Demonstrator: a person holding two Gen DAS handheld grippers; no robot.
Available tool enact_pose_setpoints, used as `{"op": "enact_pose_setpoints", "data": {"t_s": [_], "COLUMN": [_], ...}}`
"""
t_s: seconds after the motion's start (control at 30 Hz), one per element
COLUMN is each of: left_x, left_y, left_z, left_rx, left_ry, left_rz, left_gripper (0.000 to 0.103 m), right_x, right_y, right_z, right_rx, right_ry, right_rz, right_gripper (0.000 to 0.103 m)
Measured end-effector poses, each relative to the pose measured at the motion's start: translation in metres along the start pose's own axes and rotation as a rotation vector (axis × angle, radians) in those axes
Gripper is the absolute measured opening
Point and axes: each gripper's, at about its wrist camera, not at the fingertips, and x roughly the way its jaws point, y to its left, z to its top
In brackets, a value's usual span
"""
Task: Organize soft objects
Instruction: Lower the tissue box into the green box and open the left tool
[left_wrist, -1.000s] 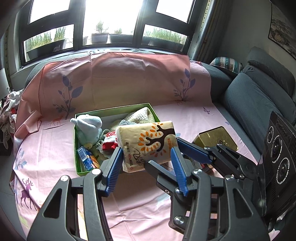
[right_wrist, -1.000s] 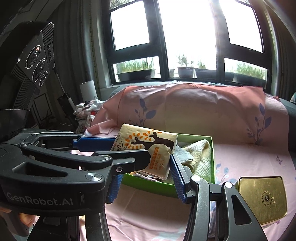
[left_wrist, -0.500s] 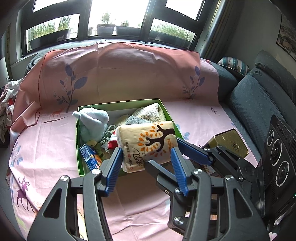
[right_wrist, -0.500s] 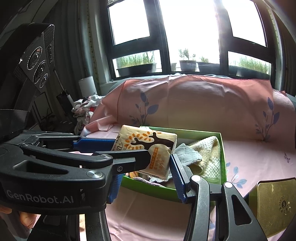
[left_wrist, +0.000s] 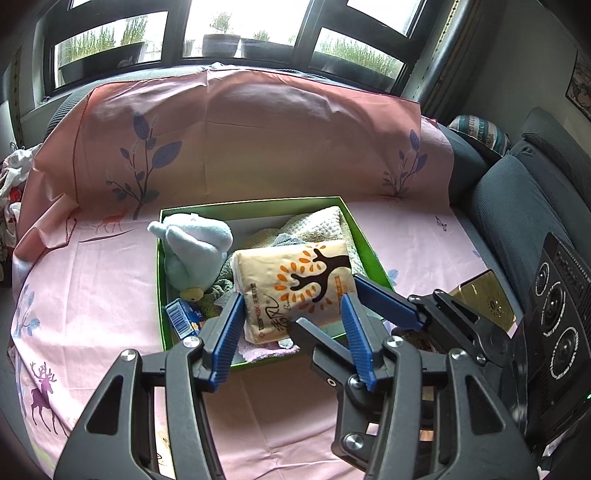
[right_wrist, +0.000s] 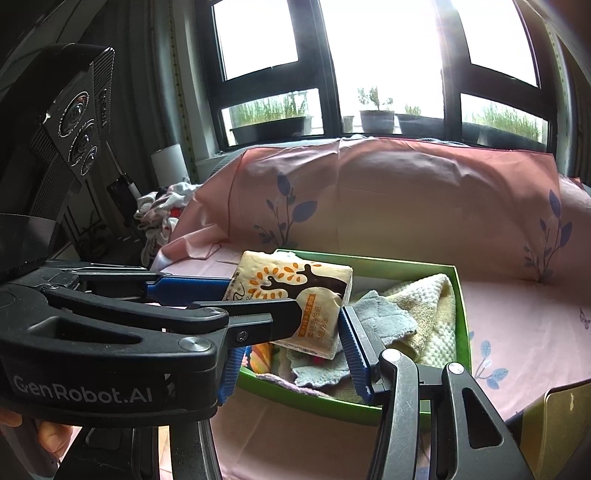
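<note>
Both grippers are shut on a soft tissue pack (left_wrist: 295, 288) with a brown tree print, held just above the front of the green box (left_wrist: 258, 203). My left gripper (left_wrist: 291, 317) pinches its sides; my right gripper (right_wrist: 291, 332) clamps its near end, and the pack also shows in the right wrist view (right_wrist: 295, 291). The box (right_wrist: 461, 295) holds a light blue plush toy (left_wrist: 195, 247), a cream towel (right_wrist: 436, 314), a blue-grey cloth (right_wrist: 376, 314) and a small blue carton (left_wrist: 183, 317).
The box sits on a sofa draped in a pink sheet (left_wrist: 92, 288) with leaf and deer prints. A gold tin (left_wrist: 484, 299) lies to the right of the box. Grey sofa cushions (left_wrist: 517, 214) stand at the right; a clothes pile (right_wrist: 162, 210) lies at the left.
Both grippers, still holding the tissue pack, have moved forward toward and over the green box; the box now looks larger and closer beneath the pack.
</note>
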Motion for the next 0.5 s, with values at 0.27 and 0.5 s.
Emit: {"op": "enact_pose_setpoints", "data": {"t_s": [0.27, 0.5], "left_x": [0.011, 0.028], "left_y": [0.004, 0.007], "left_z": [0.01, 0.018], "left_rx": [-0.008, -0.002], "left_ry": [0.007, 0.028], "left_rz": [-0.007, 0.006], "left_gripper": [0.053, 0.053], "right_x": [0.015, 0.031], "right_y": [-0.008, -0.016], "right_z": [0.007, 0.009], "right_rx": [0.011, 0.033], "right_ry": [0.006, 0.023], "right_rz": [-0.006, -0.014], "right_gripper": [0.051, 0.051]}}
